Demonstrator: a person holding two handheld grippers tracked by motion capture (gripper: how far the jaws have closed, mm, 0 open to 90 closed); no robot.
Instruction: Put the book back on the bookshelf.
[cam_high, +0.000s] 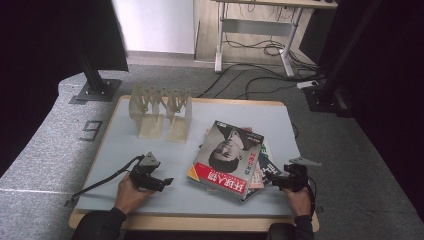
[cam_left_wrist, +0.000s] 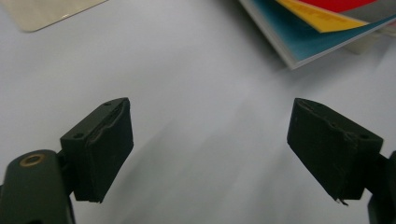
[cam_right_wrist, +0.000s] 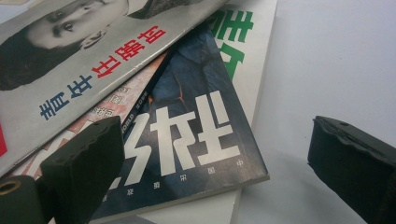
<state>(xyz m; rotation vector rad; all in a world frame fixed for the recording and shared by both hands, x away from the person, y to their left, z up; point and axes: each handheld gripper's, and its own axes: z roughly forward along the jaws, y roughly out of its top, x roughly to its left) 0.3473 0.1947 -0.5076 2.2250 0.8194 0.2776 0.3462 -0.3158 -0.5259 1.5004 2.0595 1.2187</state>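
My left gripper (cam_high: 167, 181) is wide open and holds nothing, just left of the magazines (cam_high: 230, 157). My right gripper (cam_high: 274, 181) gapes at their corner.

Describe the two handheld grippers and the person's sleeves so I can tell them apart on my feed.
Both grippers are black, each topped by a grey three-cornered plate. The left gripper trails a black cable off the table's left edge; the right gripper has a black cable looping at the wrist. Their jaws are blocky black pads with wavy, worn inner faces, and a brass-coloured ring sits at the base of one. The sleeves are dark.
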